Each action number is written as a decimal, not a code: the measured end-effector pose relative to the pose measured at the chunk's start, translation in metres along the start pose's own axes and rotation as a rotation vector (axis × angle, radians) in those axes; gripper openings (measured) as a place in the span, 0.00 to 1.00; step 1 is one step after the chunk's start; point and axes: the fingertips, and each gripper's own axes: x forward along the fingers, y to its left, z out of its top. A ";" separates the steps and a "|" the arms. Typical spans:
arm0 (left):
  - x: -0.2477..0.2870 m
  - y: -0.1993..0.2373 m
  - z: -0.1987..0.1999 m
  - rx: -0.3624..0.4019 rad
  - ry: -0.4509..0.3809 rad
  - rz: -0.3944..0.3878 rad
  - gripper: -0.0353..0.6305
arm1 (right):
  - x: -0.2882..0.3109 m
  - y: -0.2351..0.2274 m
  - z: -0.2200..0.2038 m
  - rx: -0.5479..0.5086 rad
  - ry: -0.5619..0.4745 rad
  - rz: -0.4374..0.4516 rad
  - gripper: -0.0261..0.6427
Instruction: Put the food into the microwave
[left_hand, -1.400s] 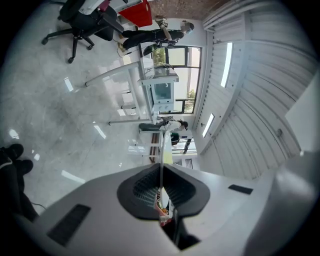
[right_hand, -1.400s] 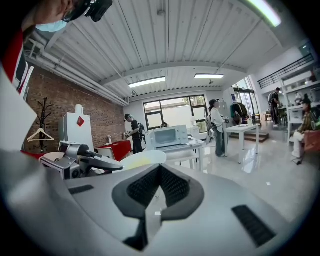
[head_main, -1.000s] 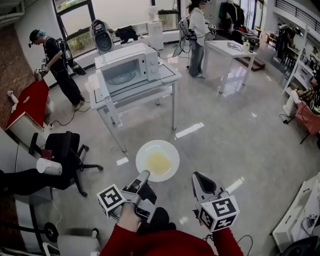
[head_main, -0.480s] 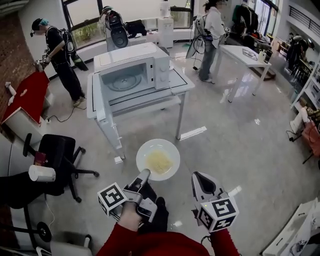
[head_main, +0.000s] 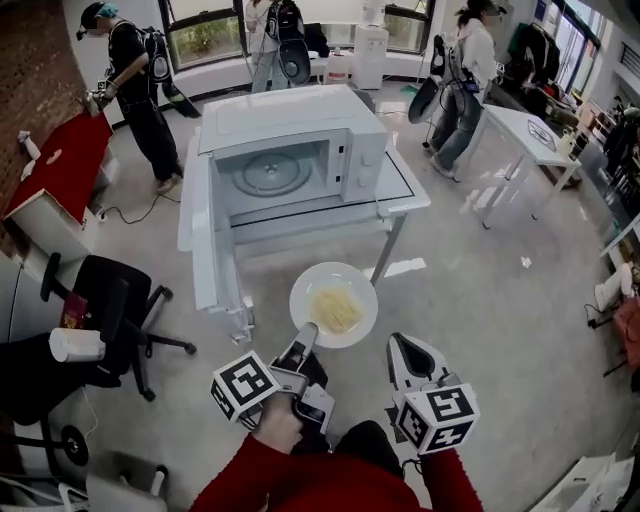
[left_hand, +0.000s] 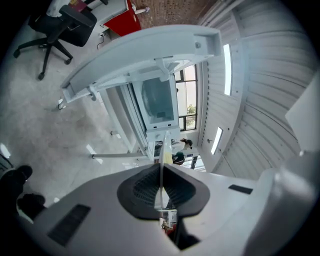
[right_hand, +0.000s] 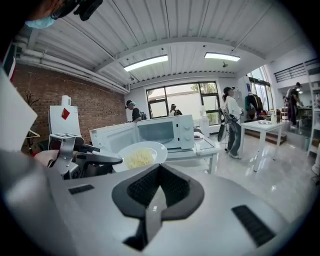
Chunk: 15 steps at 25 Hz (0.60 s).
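A white plate of yellow noodles (head_main: 334, 305) hangs over the floor, just short of the table (head_main: 405, 190) that carries the white microwave (head_main: 290, 150). The microwave's door (head_main: 205, 240) hangs wide open toward me, showing the glass turntable (head_main: 270, 172). My left gripper (head_main: 307, 332) is shut on the plate's near rim. In the left gripper view that rim (left_hand: 161, 175) runs edge-on between the pads. My right gripper (head_main: 402, 347) hovers to the plate's right, shut and holding nothing. The right gripper view shows the plate (right_hand: 140, 156) and the microwave (right_hand: 160, 132) beyond it.
A black office chair (head_main: 120, 300) stands left of the table, with a red-topped cabinet (head_main: 60, 165) behind it. People (head_main: 140, 90) stand near the back windows. Another white table (head_main: 530, 130) is at the far right. Bare shiny floor lies right of the plate.
The microwave and its table have come much closer and lower in the head view. Both grippers have moved toward them, the plate still gripped by the left one.
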 end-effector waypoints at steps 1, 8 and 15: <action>0.006 0.000 0.004 -0.005 -0.015 0.003 0.08 | 0.009 -0.003 0.005 -0.012 0.005 0.010 0.06; 0.048 0.003 0.037 -0.055 -0.171 0.042 0.08 | 0.084 -0.025 0.046 -0.109 0.050 0.128 0.06; 0.098 0.016 0.066 -0.100 -0.401 0.090 0.08 | 0.168 -0.046 0.077 -0.231 0.105 0.349 0.06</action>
